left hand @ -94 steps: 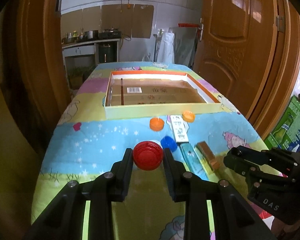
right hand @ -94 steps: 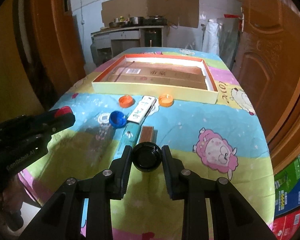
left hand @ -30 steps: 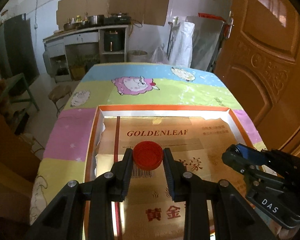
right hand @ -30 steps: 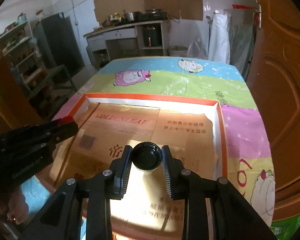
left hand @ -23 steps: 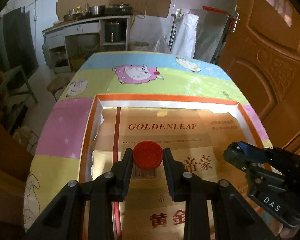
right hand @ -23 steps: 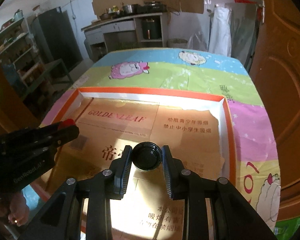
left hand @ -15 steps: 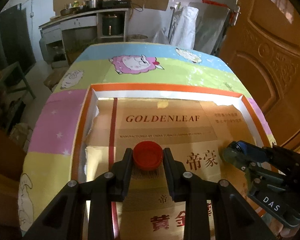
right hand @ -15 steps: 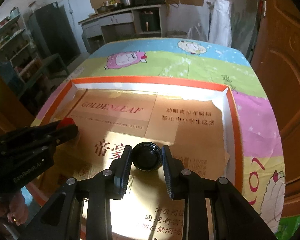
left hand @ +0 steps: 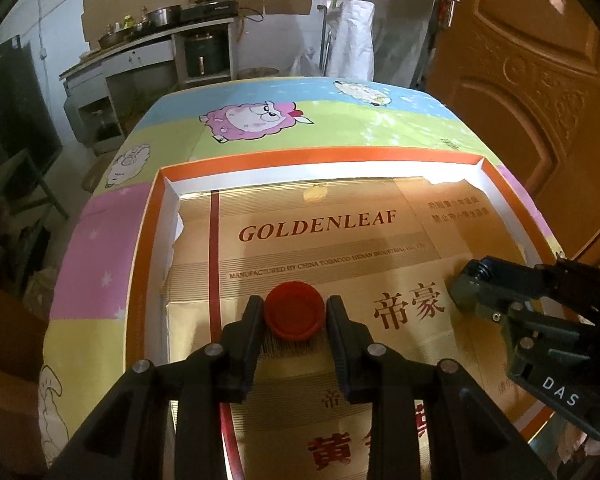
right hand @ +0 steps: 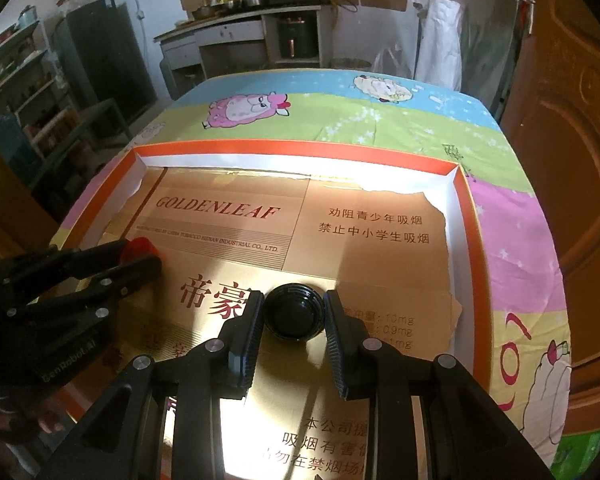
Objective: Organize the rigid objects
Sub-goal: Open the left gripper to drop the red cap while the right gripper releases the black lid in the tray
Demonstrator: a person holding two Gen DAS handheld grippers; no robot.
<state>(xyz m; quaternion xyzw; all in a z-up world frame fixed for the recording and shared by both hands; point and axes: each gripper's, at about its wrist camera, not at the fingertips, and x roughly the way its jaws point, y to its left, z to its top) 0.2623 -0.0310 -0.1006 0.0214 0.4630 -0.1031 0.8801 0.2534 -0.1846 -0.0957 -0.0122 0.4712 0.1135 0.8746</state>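
Observation:
My left gripper [left hand: 294,316] is shut on a red bottle cap [left hand: 294,311], held low over the left part of a shallow orange-rimmed box [left hand: 320,160] lined with gold GOLDENLEAF cardboard. My right gripper [right hand: 294,316] is shut on a black bottle cap [right hand: 294,314], held low over the box's [right hand: 300,146] middle right. The right gripper also shows in the left wrist view [left hand: 466,284] at the right. The left gripper [right hand: 140,256] with the red cap [right hand: 138,248] shows at the left of the right wrist view.
The box lies on a table with a sheep-pattern cloth [left hand: 260,120]. A wooden door [left hand: 540,80] stands close on the right. A kitchen counter [right hand: 240,20] and shelves [right hand: 28,92] stand beyond the table's far end.
Both grippers have carried their caps from the table's near end to over the box, and over the last second have sunk lower toward the box floor.

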